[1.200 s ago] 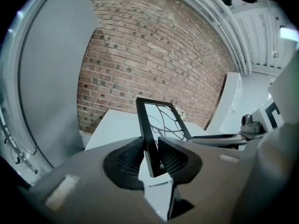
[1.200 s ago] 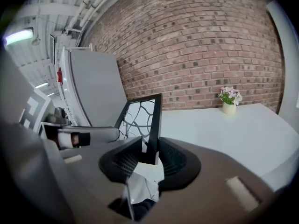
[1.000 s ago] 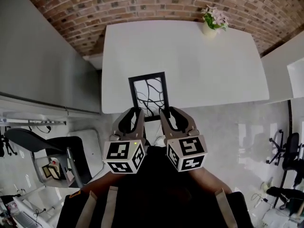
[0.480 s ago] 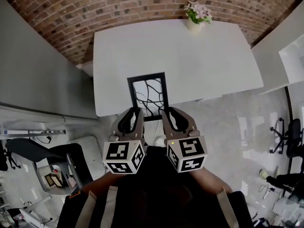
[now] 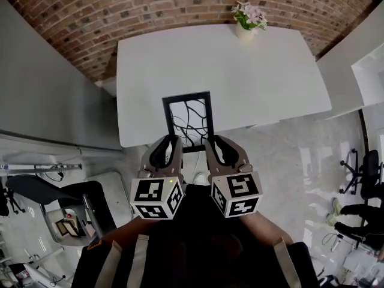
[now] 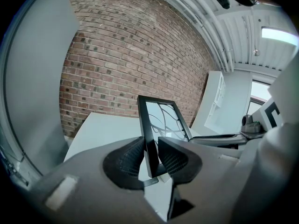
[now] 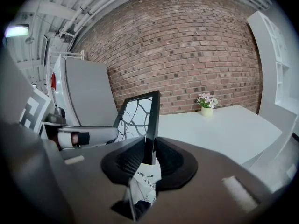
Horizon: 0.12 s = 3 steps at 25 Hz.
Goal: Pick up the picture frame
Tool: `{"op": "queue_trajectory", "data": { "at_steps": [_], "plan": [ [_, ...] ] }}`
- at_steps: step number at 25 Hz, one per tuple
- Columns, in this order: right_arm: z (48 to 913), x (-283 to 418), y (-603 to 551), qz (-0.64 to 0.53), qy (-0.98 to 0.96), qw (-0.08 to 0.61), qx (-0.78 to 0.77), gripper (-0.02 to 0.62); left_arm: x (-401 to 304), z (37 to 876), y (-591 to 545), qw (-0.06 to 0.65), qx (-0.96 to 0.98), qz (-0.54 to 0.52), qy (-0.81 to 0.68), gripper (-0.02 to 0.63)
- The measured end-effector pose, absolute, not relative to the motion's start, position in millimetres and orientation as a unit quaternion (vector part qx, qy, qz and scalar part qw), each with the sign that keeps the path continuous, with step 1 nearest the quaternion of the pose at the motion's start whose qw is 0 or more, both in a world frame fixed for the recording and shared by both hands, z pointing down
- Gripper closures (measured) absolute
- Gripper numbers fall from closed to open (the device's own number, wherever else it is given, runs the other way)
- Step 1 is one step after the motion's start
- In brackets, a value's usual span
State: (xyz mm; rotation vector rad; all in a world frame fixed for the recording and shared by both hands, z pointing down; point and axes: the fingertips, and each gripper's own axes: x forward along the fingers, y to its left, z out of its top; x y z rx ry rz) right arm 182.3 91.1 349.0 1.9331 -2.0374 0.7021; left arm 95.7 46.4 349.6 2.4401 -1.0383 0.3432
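The black picture frame (image 5: pixel 188 120) with a branch-pattern print hangs tilted over the near edge of the white table (image 5: pixel 240 71), held from both sides. My left gripper (image 5: pixel 174 146) is shut on its left edge; in the left gripper view the pads clamp the frame (image 6: pixel 161 120) between them, at the left gripper (image 6: pixel 150 155). My right gripper (image 5: pixel 208 146) has just been closing and now pinches the right edge. In the right gripper view the frame (image 7: pixel 140 115) stands up out of the right gripper (image 7: pixel 148 158).
A small pot of pink flowers (image 5: pixel 247 20) stands at the table's far edge, also in the right gripper view (image 7: pixel 206 104). A grey cabinet (image 5: pixel 42 83) flanks the table on the left. A brick wall (image 5: pixel 150 5) rises behind. An office chair (image 5: pixel 54 191) stands lower left.
The frame and both grippers have shifted slightly right relative to the table's near edge. The left gripper's hold looks the same.
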Motion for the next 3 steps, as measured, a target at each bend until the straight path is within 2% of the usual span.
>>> {"op": "queue_trajectory", "data": {
  "at_steps": [3],
  "plan": [
    [349.2, 181.8, 91.5, 0.242, -0.698, 0.122, 0.663, 0.52, 95.2, 349.7, 46.7, 0.232, 0.888, 0.125, -0.377, 0.525]
  ]
}}
